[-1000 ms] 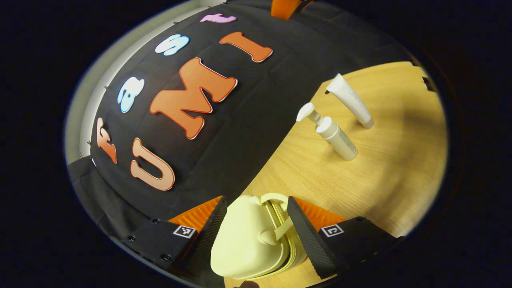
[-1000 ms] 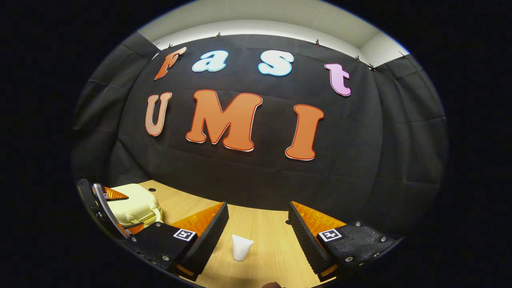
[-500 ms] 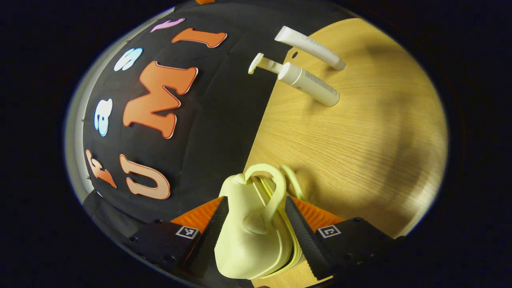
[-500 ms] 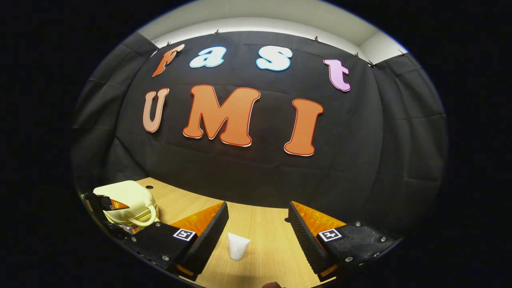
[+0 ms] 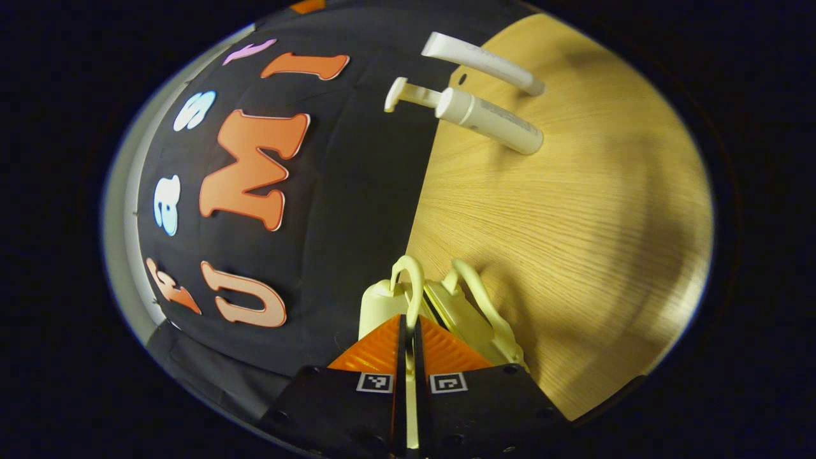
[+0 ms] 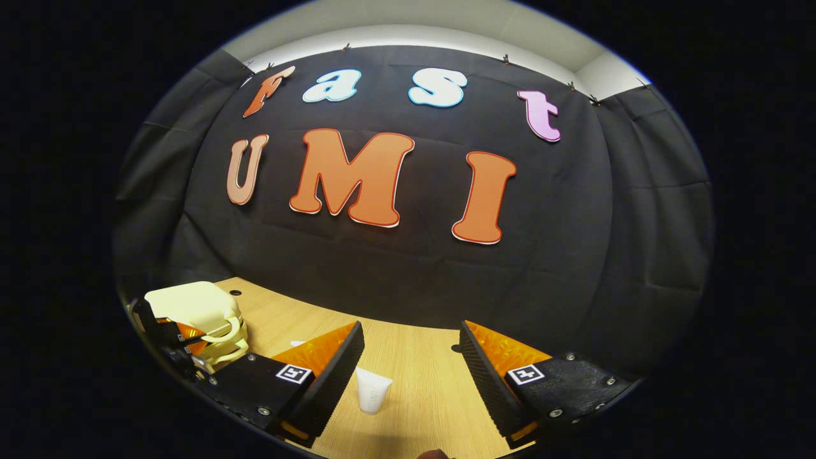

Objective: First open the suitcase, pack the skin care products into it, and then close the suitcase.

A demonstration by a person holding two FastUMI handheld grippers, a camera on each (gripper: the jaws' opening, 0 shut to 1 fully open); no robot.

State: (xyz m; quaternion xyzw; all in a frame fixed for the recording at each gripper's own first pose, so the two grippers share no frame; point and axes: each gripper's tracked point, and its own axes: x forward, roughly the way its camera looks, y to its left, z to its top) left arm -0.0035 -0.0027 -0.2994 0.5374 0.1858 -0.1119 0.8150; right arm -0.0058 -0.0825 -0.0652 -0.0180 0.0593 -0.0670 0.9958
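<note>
Pale yellow plastic, the suitcase (image 5: 382, 303) stands on the bench (image 5: 574, 223) with its halves just parted; one handle (image 5: 411, 280) is pinched in the left claw (image 5: 408, 338), which was wide half a second ago. The right claw (image 6: 411, 357) hangs open. The tube (image 5: 481, 60) and pump bottle (image 5: 488, 118) remain unpacked.

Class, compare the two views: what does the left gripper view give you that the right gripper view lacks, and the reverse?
Left gripper view: the pump bottle standing on the wooden table, and the left gripper with its fingers shut on a suitcase handle. Right gripper view: the right gripper, open, with a white tube standing between its fingers. Both: the pale yellow suitcase, the table, the left gripper and, likely, that same tube.
</note>
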